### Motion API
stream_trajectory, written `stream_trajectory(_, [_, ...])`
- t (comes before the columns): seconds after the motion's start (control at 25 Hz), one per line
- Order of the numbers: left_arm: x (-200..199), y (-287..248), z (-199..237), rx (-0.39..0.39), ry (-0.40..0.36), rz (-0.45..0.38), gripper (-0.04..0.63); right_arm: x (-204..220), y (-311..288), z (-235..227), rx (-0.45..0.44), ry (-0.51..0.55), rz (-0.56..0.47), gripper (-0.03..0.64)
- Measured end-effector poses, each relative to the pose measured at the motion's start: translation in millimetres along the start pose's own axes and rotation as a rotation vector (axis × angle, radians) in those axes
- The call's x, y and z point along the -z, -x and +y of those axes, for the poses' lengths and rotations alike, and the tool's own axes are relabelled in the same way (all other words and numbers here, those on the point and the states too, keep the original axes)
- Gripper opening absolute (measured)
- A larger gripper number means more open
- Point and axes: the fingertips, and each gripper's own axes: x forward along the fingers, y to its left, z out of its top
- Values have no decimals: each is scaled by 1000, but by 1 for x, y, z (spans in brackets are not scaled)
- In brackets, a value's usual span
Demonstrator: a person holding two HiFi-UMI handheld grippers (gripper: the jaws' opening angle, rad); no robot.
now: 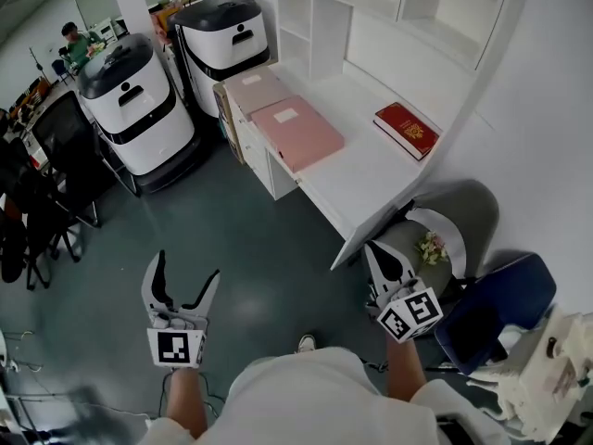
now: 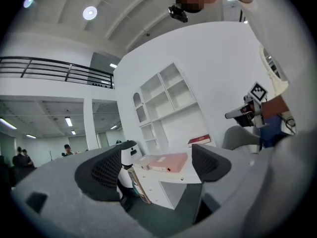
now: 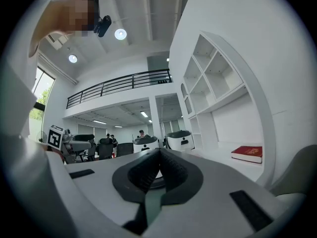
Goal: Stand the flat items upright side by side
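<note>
The left gripper [image 1: 187,267] is held level over the dark floor with its jaws spread wide and nothing between them; its own view [image 2: 156,165] shows only the distant desk through the gap. The right gripper [image 1: 384,260] has its jaws pressed together tip to tip and grips nothing [image 3: 158,155].

Ahead of both grippers, and well apart from them, stands the white desk [image 1: 371,179] under a white shelf unit [image 1: 389,7]. A pink folder [image 1: 298,133] lies flat on the desk, straight ahead of the left gripper and framed between its open jaws in that gripper's view [image 2: 166,161]. Beyond it lies a paler pink item [image 1: 255,89], probably a second folder, though it is too far off to be sure. A red book [image 1: 406,130] lies flat ahead of the right gripper, off to the right of its closed jaws [image 3: 247,153]. None of the three stands upright.

A grey chair [image 1: 463,216] sits just beside the right gripper, tucked against the desk's near end.
</note>
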Motion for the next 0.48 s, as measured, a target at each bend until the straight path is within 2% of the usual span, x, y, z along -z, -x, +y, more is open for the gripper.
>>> stream_trajectory(0.12, [6,-8,-6,-9,-29,42,459,2,-11,-11,-20,-16,-1,3])
stream_trajectory(0.32, [23,-26,0,-48,-22,124,479,11,-34,-27,-32,-51,8,3])
stream_trajectory(0.48, [41,-47,13,-48,-8,147,482,18,-57,-31,-31,-47,27,3])
